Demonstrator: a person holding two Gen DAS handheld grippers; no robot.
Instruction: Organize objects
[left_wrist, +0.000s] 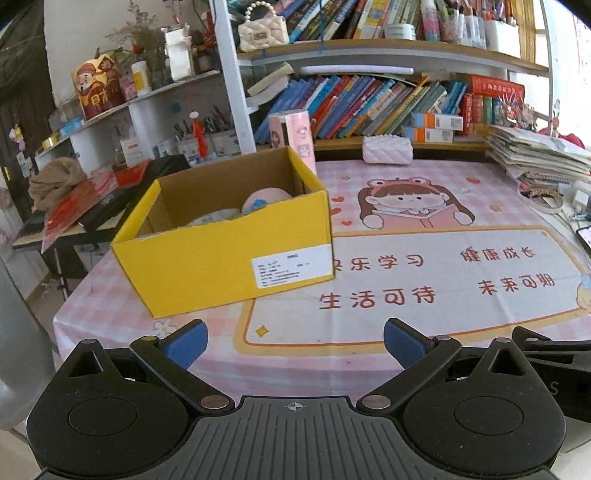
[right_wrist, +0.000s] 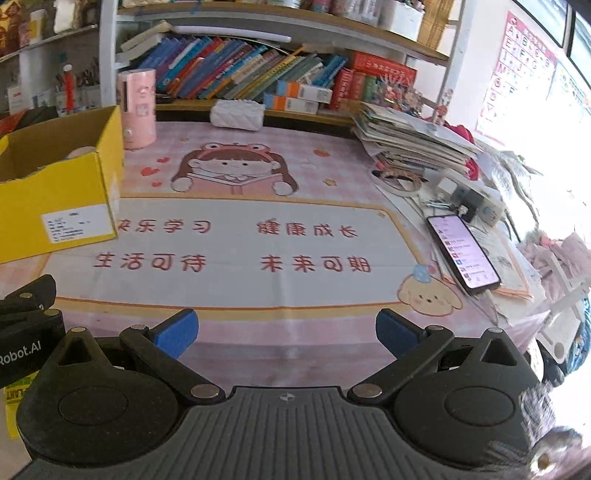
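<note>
An open yellow cardboard box (left_wrist: 221, 258) sits on the pink cartoon table mat (left_wrist: 424, 295), left of centre. Inside it lie a pale pink rounded item (left_wrist: 264, 197) and a light patterned item (left_wrist: 214, 218), both partly hidden by the box wall. My left gripper (left_wrist: 293, 341) hovers open and empty over the near table edge, just right of the box's front corner. The right wrist view has the box (right_wrist: 55, 192) at far left and my right gripper (right_wrist: 286, 330) open and empty above the mat (right_wrist: 258, 288). The other gripper's black body (right_wrist: 26, 332) shows at the left edge.
A tall pink carton (right_wrist: 137, 107) and a white quilted pouch (right_wrist: 237, 115) stand at the back of the table. Stacked papers (right_wrist: 410, 140), tape rolls (right_wrist: 399, 181) and a lit phone (right_wrist: 461, 254) crowd the right side. Bookshelves (left_wrist: 369, 107) rise behind; a cluttered side stand (left_wrist: 92, 199) is on the left.
</note>
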